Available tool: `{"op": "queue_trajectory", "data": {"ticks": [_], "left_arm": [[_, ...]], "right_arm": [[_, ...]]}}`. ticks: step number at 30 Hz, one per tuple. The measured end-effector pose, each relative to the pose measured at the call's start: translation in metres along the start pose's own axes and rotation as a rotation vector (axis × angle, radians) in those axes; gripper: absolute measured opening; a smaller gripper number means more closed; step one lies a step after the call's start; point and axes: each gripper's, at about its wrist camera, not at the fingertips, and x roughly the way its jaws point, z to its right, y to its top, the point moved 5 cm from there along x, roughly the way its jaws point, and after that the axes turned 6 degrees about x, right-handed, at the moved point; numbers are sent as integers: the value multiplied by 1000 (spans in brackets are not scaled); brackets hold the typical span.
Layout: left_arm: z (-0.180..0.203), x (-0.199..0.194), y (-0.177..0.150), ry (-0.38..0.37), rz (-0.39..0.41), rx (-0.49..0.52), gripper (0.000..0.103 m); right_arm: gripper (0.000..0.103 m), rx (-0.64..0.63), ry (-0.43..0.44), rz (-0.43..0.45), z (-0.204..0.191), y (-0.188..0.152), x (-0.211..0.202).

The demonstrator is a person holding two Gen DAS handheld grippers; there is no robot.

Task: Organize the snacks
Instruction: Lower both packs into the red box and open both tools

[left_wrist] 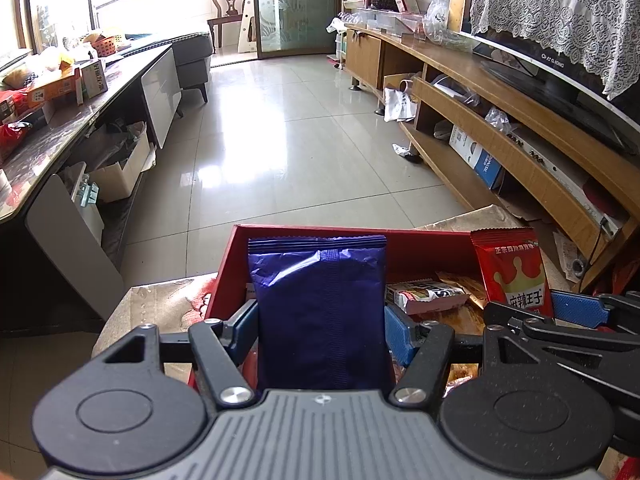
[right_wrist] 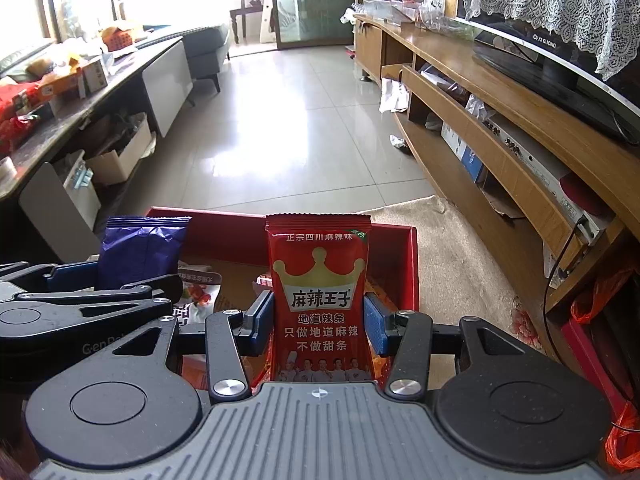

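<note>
My left gripper (left_wrist: 320,330) is shut on a dark blue snack packet (left_wrist: 320,304), held upright between the blue pads over a red box (left_wrist: 352,236). My right gripper (right_wrist: 319,322) is shut on a red snack packet with a gold crown (right_wrist: 320,288), also upright above the same red box (right_wrist: 412,264). Each view shows the other hand's packet: the red packet (left_wrist: 514,272) at the right of the left wrist view, the blue packet (right_wrist: 142,246) at the left of the right wrist view. Several other snack packs (left_wrist: 426,294) lie inside the box.
The box rests on a beige patterned cloth (right_wrist: 460,256). A wooden TV cabinet (left_wrist: 500,132) with a television (right_wrist: 560,68) runs along the right. A cluttered dark counter (left_wrist: 52,128) runs along the left. Shiny tiled floor (left_wrist: 288,132) stretches ahead.
</note>
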Motion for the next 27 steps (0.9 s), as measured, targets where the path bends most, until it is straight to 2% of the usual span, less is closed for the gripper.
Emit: {"op": "queue_trajectory", "data": {"ticks": [8, 16, 19, 21, 27], "left_arm": [[-1, 21, 1, 1, -35, -15, 59], [-4, 44, -4, 19, -82, -19, 60], [-6, 48, -5, 20, -89, -27, 60], [-8, 48, -5, 16, -95, -34, 61], [-10, 45, -4, 12, -103, -43, 62]], "right_arm": [[56, 3, 3, -24, 0, 0, 17], [56, 30, 34, -87, 2, -4, 42], [60, 37, 38, -88, 2, -5, 46], [66, 47, 30, -85, 4, -4, 47], [72, 61, 27, -74, 7, -3, 45]]}}
